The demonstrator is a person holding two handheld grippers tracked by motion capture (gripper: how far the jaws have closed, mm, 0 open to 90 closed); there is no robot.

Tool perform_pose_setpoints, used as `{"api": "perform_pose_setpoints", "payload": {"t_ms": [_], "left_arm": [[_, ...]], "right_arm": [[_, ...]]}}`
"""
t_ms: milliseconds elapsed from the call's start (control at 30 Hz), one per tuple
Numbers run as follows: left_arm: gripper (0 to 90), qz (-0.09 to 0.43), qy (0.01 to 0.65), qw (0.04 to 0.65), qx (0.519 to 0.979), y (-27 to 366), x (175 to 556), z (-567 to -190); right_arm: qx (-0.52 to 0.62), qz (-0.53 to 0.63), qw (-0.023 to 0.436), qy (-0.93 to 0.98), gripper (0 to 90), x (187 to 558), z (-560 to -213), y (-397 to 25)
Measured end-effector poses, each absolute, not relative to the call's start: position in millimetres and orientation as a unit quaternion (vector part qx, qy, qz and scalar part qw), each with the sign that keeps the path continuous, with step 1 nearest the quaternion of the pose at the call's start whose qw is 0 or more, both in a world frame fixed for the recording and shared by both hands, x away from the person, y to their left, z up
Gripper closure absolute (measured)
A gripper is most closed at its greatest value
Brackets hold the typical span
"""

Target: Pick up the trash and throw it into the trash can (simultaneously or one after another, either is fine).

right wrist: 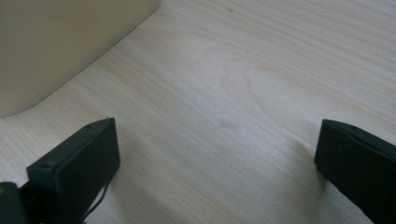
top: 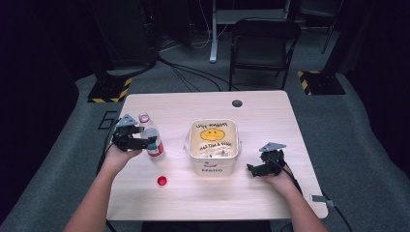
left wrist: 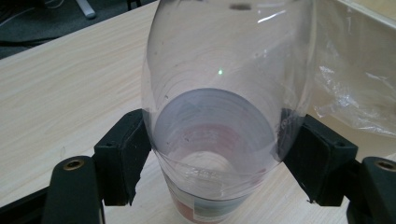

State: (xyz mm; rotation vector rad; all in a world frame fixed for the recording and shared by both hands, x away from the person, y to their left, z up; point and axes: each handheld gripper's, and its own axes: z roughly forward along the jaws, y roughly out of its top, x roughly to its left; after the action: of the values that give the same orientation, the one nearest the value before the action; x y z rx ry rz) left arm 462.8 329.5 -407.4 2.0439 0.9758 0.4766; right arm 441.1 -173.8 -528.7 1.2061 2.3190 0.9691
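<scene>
A red cap (top: 162,181) lies loose on the table (top: 270,116) nearest the person. Right of it, the right gripper (top: 259,168) rests on the wood, jaws spread wide with nothing between them. The left gripper (top: 137,140) pinches a clear, uncapped bottle (top: 151,136) with a red label; its print is too small to read. Just beyond centre stands a cream bin (top: 213,166) marked "Hello", with a smiley face inside.

Black left gripper (top: 138,137), black right gripper (top: 261,166), grey three-cornered top plates, brass-ringed screw holes
</scene>
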Motion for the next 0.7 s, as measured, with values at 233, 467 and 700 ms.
{"api": "perform_pose_setpoints", "payload": {"t_ms": [233,467,700], "left_arm": [[26.6,0.191,0.377,0.407,0.810,326,460,-396],[26.7,0.194,0.373,0.409,0.810,322,457,-384],[26.7,0.190,0.375,0.416,0.806,319,455,-372]], "right_arm": [[0.423,0.344,0.178,0.819,0.0,442,-529,-174],[0.425,0.343,0.177,0.819,0.0,441,-529,-174],[0.423,0.344,0.178,0.819,0.0,442,-529,-174]]}}
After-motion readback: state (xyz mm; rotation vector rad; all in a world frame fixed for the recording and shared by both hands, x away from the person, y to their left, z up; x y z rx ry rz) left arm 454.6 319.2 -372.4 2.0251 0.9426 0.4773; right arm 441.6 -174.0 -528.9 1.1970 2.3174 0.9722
